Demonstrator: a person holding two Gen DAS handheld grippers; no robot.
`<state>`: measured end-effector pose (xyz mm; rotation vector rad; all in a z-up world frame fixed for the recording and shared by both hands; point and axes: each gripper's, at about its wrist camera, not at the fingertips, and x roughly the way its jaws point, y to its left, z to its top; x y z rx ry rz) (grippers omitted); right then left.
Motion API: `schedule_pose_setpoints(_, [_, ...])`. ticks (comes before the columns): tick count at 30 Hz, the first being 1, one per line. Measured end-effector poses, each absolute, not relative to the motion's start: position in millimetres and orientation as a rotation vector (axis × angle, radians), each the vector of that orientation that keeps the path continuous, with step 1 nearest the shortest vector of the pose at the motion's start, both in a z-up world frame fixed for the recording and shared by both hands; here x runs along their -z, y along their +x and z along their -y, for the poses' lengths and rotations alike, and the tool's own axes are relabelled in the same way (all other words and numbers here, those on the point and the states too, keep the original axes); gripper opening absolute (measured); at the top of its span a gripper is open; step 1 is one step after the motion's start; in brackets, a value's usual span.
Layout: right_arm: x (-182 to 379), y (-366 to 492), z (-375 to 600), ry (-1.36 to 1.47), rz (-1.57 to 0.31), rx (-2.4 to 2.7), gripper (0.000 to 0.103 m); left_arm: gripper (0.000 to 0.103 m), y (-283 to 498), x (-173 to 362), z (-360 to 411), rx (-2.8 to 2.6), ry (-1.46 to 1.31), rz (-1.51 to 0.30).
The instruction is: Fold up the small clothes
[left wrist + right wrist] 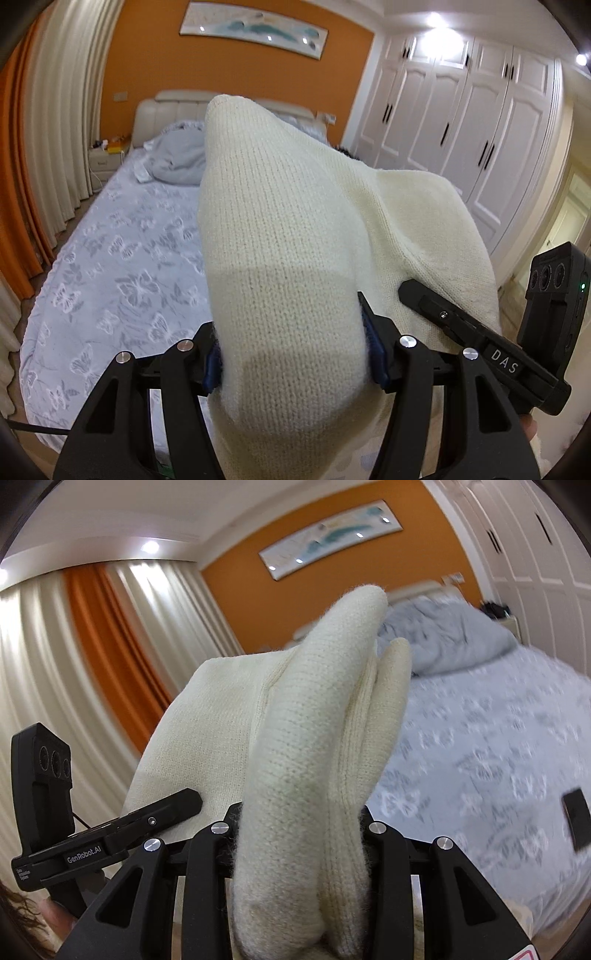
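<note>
A cream knitted garment (295, 229) hangs in the air above the bed, held by both grippers. My left gripper (291, 354) is shut on a thick fold of it, and the knit bulges up between the blue pads (375, 350). The right gripper (461, 325) shows at the right of the left wrist view, lying against the knit. In the right wrist view my right gripper (299, 834) is shut on bunched folds of the same garment (306, 738), including a ribbed edge. The left gripper (155, 816) shows at the left there.
A bed with a pale blue butterfly-pattern cover (122, 280) lies below. A crumpled grey duvet (177, 158) is near the headboard. A dark flat object (574, 821) lies on the bed. White wardrobes (461, 122) stand on the right, curtains (48, 147) on the left, a nightstand (107, 158) by the headboard.
</note>
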<state>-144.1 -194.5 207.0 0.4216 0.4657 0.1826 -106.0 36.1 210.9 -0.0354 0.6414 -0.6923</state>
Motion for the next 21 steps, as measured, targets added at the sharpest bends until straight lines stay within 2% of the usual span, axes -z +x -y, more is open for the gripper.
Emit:
schedule_pose_setpoints(12, [-242.5, -121.1, 142.3, 0.317, -0.387, -0.247, 0.034, 0.059, -90.9, -236.2, -90.3, 0.685, -0.093, -0.527])
schedule_pose_setpoints(21, [-228.0, -72.9, 127.0, 0.306, -0.43, -0.238, 0.034, 0.059, -45.0, -220.0, -100.0, 0.663, -0.118, -0.555])
